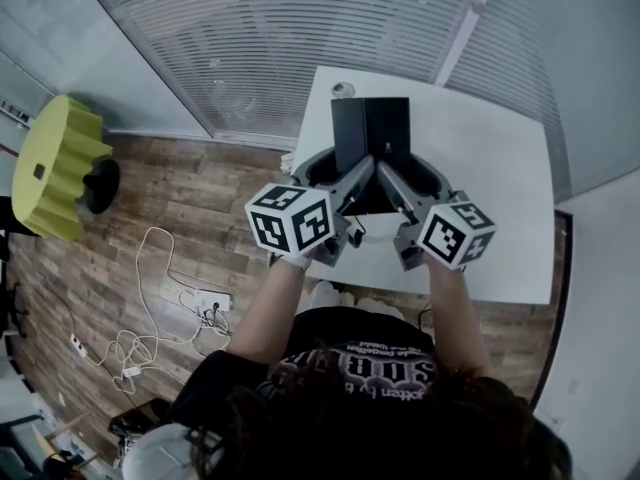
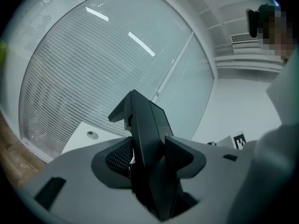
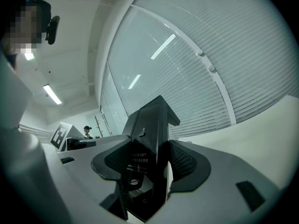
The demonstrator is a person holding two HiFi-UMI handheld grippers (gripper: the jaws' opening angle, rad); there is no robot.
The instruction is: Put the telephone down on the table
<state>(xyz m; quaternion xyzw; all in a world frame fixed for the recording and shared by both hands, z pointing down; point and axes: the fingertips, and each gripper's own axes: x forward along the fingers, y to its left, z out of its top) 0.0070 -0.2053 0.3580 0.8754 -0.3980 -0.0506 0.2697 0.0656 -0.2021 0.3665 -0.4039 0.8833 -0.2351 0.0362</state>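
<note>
A black telephone [image 1: 370, 133] is held edge-up over the white table [image 1: 480, 168], gripped from both sides. My left gripper [image 1: 335, 173] is shut on its left part, and my right gripper [image 1: 408, 176] is shut on its right part. In the left gripper view the telephone [image 2: 147, 139] stands between the textured pads, which press on both its faces; the left gripper [image 2: 148, 155] points up toward the blinds. In the right gripper view the telephone [image 3: 149, 139] is likewise clamped in the right gripper [image 3: 149, 160], with a printed label showing on its face. The telephone's underside is hidden.
A small round cap [image 1: 343, 90] sits at the table's far left corner. A glass wall with blinds [image 1: 300, 28] runs behind the table. On the wooden floor to the left are a yellow stool [image 1: 55, 163] and a power strip with cables [image 1: 205, 303].
</note>
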